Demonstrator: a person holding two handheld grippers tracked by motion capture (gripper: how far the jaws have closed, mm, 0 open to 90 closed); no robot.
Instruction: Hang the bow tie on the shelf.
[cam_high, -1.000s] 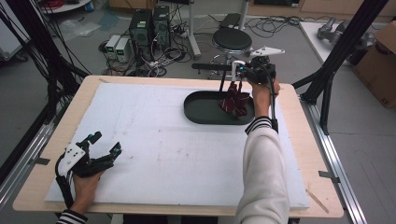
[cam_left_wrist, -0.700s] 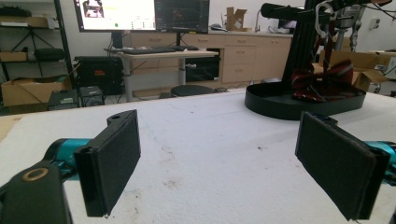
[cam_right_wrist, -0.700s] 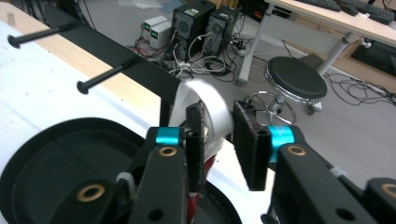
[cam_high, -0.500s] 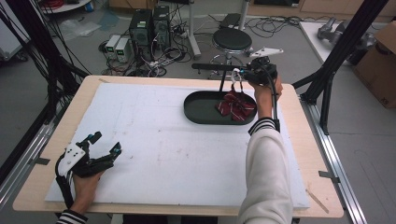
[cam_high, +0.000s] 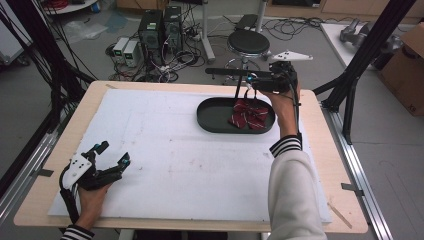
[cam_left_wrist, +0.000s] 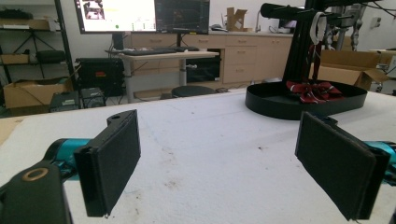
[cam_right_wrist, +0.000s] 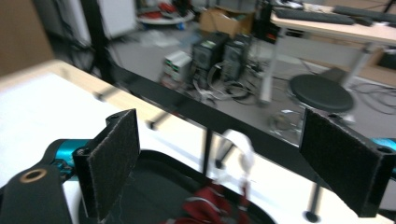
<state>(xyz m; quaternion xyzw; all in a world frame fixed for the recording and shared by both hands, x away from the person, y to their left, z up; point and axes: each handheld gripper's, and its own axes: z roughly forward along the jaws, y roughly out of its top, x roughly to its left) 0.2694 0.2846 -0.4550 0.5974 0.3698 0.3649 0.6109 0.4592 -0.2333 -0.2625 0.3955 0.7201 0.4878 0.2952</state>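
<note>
Now your right gripper (cam_high: 248, 89) has just opened, empty, leaving the red bow tie (cam_high: 249, 114) in the black tray (cam_high: 210, 116); next, withdraw clear of the stand (cam_high: 235, 75).

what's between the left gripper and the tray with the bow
Nothing: in the high view only bare white mat lies between the left gripper and the tray holding the bow. The left gripper view shows the same.

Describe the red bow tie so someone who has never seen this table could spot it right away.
Start at the white mat covering the wooden table, then go to its far right, where a black oval tray sits. The bow tie lies in the tray's right half, below the open right gripper. It is the one dark red, striped fabric thing there, with a white strap hooked over a black rod.
</note>
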